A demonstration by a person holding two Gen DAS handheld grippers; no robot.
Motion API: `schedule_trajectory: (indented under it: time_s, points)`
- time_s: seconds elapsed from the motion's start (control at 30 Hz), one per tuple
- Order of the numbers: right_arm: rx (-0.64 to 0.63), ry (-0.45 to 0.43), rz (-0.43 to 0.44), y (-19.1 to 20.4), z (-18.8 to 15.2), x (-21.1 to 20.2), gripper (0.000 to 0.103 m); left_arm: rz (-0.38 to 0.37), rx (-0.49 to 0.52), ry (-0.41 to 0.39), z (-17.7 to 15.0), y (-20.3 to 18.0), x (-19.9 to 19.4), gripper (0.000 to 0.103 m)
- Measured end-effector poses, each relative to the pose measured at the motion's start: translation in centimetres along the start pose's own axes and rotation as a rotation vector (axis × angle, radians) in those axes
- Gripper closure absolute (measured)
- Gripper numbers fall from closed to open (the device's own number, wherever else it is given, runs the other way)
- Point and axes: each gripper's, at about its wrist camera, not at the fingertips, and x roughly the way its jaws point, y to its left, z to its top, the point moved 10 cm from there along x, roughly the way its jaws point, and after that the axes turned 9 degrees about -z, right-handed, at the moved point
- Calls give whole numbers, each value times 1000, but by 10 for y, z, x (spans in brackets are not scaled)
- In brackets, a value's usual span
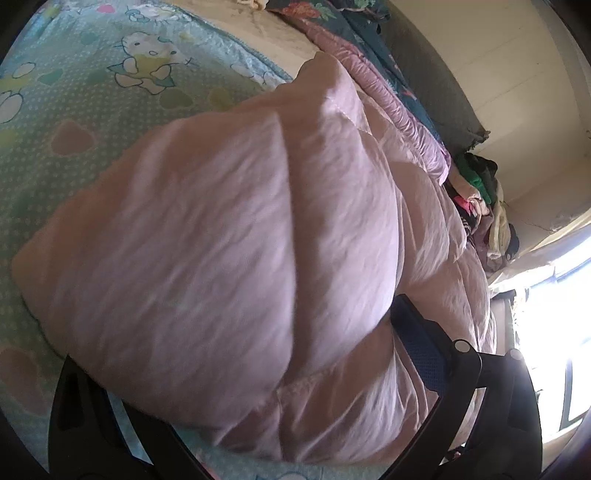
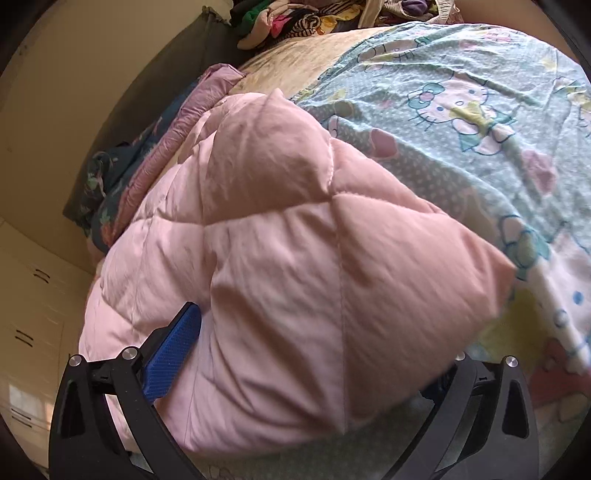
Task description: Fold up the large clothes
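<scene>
A pale pink quilted down jacket point(image 1: 229, 236) fills most of both wrist views. Its shell is a smooth, finely wrinkled fabric stitched into fat, puffy panels, and it lies bunched into a rounded, pillow-like mound with one corner sticking out ahead of the right gripper point(image 2: 303, 354). The seams cross in a diamond pattern on the side facing the right gripper; on the side facing the left gripper point(image 1: 258, 369) one long fold runs away from the fingers.

The jacket rests on a bed covered by a light blue sheet point(image 2: 461, 110) dotted white and printed with cartoon cats, hearts and flowers. Beyond the jacket, past both grippers, lies a mauve satin quilt edge point(image 2: 218, 77) beside a dark floral blanket point(image 2: 110, 162). At the far end of the bed sits a heap of mixed clothes point(image 2: 295, 14). Cream walls stand behind, pale drawer fronts point(image 2: 33, 332) show to the left of the right gripper, and a glaring bright window point(image 1: 569, 295) lies to the right of the left gripper.

Both grippers are spread wide with the jacket's bulk bulging between their fingers. The right gripper's blue ribbed pad point(image 2: 170, 354) presses into the padding on its left side; the opposite finger is half buried under fabric. The left gripper's blue pad point(image 1: 424, 354) touches the jacket on its right side, the other finger under the overhanging mound. Whether either truly pinches the cloth I cannot tell.
</scene>
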Motion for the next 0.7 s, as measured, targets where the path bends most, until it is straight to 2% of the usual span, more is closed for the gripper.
schedule_trajectory:
  time_s: [0.07,0.13,0.3,0.37,0.4,0.5,0.7]
  points:
    - [-10,-15,8,2,1,-1,5,6,13,-14,1,-3,0,9]
    - [-23,-23,22,5,2,-2,12,6,28,-23,3,-7,2,13]
    - [-103,-58,69,26,7,-11,52,35,122,-46,8,-30,2,48]
    - [-133,-67,75,33,9,-15,61,55,168,-59,10,-40,0,57]
    - [-158,-73,72,34,10,-18,64,70,200,-66,10,-47,-3,63]
    - [-214,-86,65,44,13,-28,71,105,272,-69,13,-63,-7,72]
    - [-306,-104,51,64,17,-57,75,135,355,-72,16,-84,-25,76]
